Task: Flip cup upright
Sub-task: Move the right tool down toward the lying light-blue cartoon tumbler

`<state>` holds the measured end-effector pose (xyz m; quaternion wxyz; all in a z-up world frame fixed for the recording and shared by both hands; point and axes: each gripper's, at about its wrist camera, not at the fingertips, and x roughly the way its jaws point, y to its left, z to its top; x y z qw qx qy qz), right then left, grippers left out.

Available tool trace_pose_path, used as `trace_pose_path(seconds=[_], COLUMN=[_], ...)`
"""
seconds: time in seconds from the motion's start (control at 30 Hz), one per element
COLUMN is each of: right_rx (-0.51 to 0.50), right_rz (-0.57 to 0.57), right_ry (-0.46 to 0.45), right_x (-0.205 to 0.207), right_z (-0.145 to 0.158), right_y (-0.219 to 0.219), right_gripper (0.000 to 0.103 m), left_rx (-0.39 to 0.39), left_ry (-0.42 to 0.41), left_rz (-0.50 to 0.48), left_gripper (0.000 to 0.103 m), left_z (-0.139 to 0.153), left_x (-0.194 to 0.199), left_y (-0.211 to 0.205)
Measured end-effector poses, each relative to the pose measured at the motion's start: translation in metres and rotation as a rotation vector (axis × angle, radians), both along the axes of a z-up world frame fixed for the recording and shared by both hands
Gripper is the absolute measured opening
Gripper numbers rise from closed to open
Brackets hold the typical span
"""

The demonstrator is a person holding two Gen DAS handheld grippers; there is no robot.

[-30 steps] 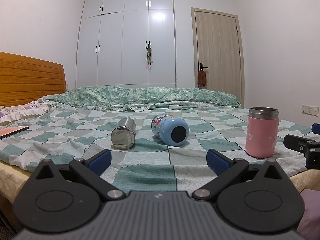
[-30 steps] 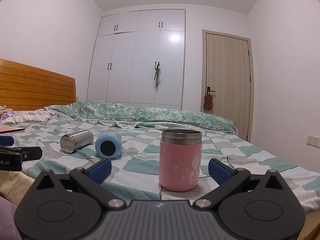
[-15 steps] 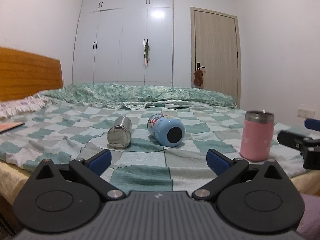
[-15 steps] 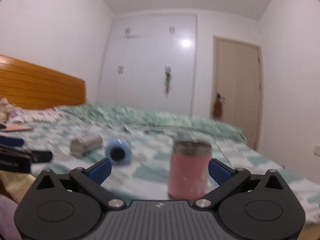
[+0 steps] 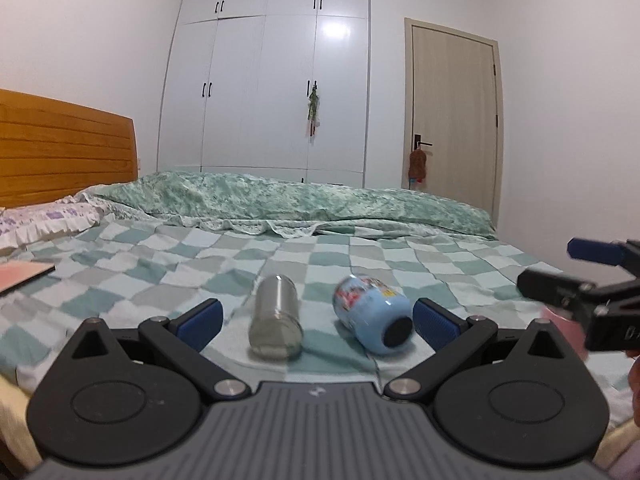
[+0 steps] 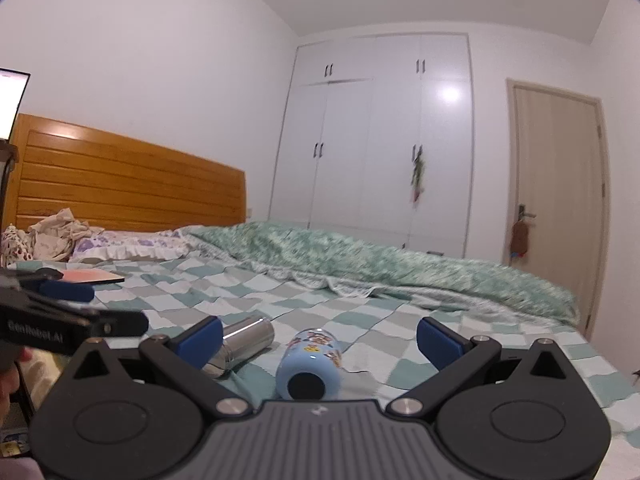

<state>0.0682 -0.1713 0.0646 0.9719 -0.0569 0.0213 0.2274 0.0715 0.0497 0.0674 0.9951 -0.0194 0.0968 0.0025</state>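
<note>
A steel cup (image 5: 276, 322) and a light blue cartoon-printed cup (image 5: 372, 318) lie on their sides on the checked bedspread (image 5: 160, 268). Both lie between the open fingers of my left gripper (image 5: 318, 320), a little beyond the tips. In the right wrist view the blue cup (image 6: 310, 364) lies between the open fingers of my right gripper (image 6: 320, 340), with the steel cup (image 6: 240, 344) by the left finger. The right gripper (image 5: 592, 280) shows at the right edge of the left view, in front of a pink cup (image 5: 564, 330) that is mostly hidden. Both grippers are empty.
A folded green quilt (image 5: 304, 200) lies across the far side of the bed. A wooden headboard (image 6: 128, 188) and pillows (image 6: 128, 248) are at the left. A pink book (image 5: 20, 276) lies on the bedspread at the left. A wardrobe (image 5: 272, 80) and door (image 5: 452, 120) stand behind.
Both grippers moved forward over the bed towards the lying cups. The right gripper swung left off the pink cup, which has left its view; the blue cup now lies between its fingers.
</note>
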Motion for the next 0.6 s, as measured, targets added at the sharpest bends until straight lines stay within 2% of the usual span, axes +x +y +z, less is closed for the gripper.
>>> trace_pose_path(seconds=[0.27,0.6], right_rx=[-0.003,-0.025], right_rz=[0.052,0.098], right_ry=[0.059,0.087], right_x=[0.077,0.159], right_z=[0.000,-0.012], right_y=[0.037,0.054], right_gripper=[0.103,0.103], left_rx=[0.049,0.108], left_ry=[0.018,0.098], left_rz=[-0.013,-0.028], left_gripper=[0.103,0.103], left_z=[0.016,-0.001], left_x=[0.054,0.122], left_y=[0.024,0.041])
